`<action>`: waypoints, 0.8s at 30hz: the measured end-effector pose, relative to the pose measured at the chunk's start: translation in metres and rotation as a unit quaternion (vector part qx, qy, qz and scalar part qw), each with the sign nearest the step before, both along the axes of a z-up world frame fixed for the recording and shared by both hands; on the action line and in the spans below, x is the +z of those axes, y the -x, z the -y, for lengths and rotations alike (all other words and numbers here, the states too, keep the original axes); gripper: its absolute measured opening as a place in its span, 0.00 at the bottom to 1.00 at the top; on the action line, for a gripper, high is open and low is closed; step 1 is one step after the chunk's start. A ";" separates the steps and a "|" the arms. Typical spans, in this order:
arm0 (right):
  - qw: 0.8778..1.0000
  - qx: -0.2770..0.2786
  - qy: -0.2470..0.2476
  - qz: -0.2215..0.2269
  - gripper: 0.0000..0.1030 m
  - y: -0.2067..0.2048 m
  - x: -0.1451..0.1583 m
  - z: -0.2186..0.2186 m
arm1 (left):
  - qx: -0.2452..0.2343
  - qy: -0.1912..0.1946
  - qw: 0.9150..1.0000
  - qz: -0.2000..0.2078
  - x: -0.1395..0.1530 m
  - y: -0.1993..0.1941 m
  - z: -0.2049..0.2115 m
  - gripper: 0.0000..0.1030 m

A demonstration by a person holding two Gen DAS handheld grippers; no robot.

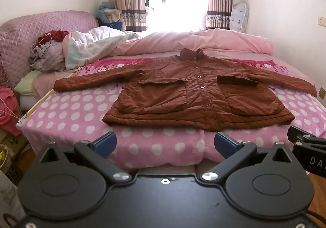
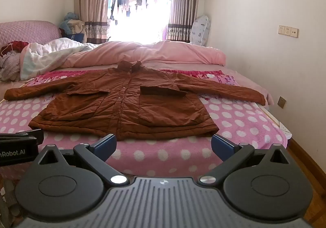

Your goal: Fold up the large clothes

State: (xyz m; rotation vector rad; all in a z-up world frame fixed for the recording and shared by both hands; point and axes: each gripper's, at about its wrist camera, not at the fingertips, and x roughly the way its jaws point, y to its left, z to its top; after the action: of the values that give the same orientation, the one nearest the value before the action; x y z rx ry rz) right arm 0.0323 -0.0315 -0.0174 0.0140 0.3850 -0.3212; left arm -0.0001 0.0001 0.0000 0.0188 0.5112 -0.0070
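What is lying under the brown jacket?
The jacket lies on a pink dotted blanket; its collar end reaches a floral cloth. Whatever is directly beneath it is covered.

The left claw (image 2: pixel 20 146) reads "nRobot.AI", the right claw (image 1: pixel 309 154) "DA"

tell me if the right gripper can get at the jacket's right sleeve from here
Probably yes: the right gripper is open, and the sleeve lies flat on the blanket with nothing between them.
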 end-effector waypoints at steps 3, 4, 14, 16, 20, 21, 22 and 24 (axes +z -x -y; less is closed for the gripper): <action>1.000 0.000 -0.001 -0.003 1.00 0.000 0.000 0.000 | 0.000 0.001 1.000 -0.001 0.000 0.000 -0.001 1.00; 1.000 0.000 -0.001 -0.003 1.00 0.000 0.000 0.000 | 0.000 0.002 1.000 -0.001 0.001 0.000 -0.001 1.00; 1.000 0.001 -0.002 -0.002 1.00 0.000 0.000 0.001 | 0.002 -0.002 1.000 0.000 0.001 0.000 -0.002 1.00; 1.000 0.000 -0.002 -0.002 1.00 -0.001 0.000 0.001 | 0.001 -0.003 1.000 -0.001 0.000 0.001 0.001 1.00; 1.000 0.000 -0.002 -0.002 1.00 -0.001 0.000 0.001 | 0.001 -0.003 1.000 -0.001 0.000 0.001 0.001 1.00; 1.000 0.000 -0.002 -0.002 1.00 -0.001 0.000 0.001 | 0.001 -0.003 1.000 -0.001 0.000 0.001 0.001 1.00; 1.000 0.001 -0.002 -0.002 1.00 0.000 0.000 0.001 | 0.002 -0.002 1.000 -0.001 0.001 0.001 0.001 1.00; 1.000 0.000 -0.001 -0.002 1.00 0.000 0.000 0.001 | 0.001 -0.002 1.000 -0.001 0.001 0.000 0.001 1.00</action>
State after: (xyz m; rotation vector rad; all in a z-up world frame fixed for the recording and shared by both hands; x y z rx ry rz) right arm 0.0328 -0.0327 -0.0178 0.0161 0.3894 -0.3212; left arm -0.0005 -0.0013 0.0007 0.0230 0.5137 -0.0035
